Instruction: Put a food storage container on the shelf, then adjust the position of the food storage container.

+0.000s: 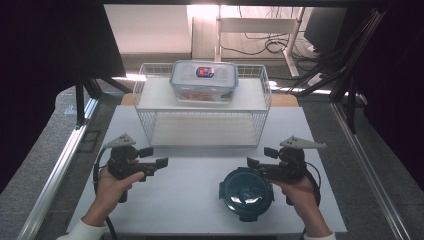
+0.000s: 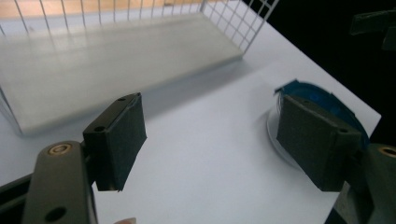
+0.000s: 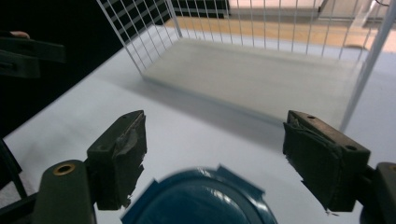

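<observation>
Glossy blue plastic lid (image 1: 246,192), matt white table (image 1: 195,200), white wire rack (image 1: 202,107)

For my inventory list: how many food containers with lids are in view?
2: a rectangular box on top of the wire shelf, and a round blue container on the table.

High view looks down over the desk (image 1: 200,200); both gripper views sit low, sharing the wire rack (image 2: 116,60).

Round blue lid (image 3: 201,198) cut off below.
</observation>
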{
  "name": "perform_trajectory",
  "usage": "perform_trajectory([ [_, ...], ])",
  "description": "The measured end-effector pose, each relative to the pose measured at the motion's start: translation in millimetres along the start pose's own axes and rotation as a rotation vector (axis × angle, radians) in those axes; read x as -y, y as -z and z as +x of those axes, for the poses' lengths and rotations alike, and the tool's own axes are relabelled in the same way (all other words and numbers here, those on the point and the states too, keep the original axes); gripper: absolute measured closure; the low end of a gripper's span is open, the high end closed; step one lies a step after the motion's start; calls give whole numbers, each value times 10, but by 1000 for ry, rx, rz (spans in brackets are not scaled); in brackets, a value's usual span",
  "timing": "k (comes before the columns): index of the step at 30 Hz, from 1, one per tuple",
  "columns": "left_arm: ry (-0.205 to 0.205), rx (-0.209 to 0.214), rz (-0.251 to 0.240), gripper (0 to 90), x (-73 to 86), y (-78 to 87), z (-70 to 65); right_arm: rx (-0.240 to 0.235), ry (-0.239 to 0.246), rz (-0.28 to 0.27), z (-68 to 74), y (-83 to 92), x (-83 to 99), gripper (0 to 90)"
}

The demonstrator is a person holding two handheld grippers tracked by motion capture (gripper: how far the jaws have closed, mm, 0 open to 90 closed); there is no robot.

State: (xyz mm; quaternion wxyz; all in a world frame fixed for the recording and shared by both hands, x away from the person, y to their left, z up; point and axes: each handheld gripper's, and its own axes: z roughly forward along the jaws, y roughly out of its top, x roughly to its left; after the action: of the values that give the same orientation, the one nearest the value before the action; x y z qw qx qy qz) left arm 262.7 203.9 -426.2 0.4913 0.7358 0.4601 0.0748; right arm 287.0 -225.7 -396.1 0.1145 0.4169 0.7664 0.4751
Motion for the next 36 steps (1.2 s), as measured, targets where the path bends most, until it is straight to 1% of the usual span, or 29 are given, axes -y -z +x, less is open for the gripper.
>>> perform_trajectory([
  [1, 0, -6, 2, 231, 46, -6, -1, 5, 6, 9, -5, -3, 40, 221],
  [3, 1, -2, 12, 233, 104, -19, -1, 20, 8, 31, -19, -12, 139, 224],
  [5, -10, -3, 36, 236, 130, -34, -5, 31, 9, 36, -31, -10, 195, 231],
  [7, -21, -30, 39, 241, 146, -37, -13, 36, 5, 43, -47, -9, 248, 237],
  [8, -23, -35, 45, 241, 152, -40, -16, 41, 5, 52, -56, -11, 276, 239],
  [10, -17, -24, 50, 242, 166, -40, -19, 46, 3, 64, -69, -11, 306, 242],
  [18, -10, -31, 58, 245, 174, -24, -3, 47, -1, 70, -74, 14, 322, 261],
  [23, -6, -37, 60, 239, 187, -33, 3, 55, 0, 79, -78, -8, 325, 265],
  [25, 1, -37, 61, 237, 195, -29, 7, 53, -2, 78, -80, 5, 318, 275],
  [27, 3, -39, 63, 237, 203, -25, 19, 55, 2, 77, -88, 31, 312, 288],
  [31, 12, -45, 70, 237, 232, -28, 47, 58, -8, 68, -123, 115, 324, 318],
  [36, 27, -48, 83, 234, 275, -46, 82, 89, -12, 82, -158, 236, 401, 342],
])
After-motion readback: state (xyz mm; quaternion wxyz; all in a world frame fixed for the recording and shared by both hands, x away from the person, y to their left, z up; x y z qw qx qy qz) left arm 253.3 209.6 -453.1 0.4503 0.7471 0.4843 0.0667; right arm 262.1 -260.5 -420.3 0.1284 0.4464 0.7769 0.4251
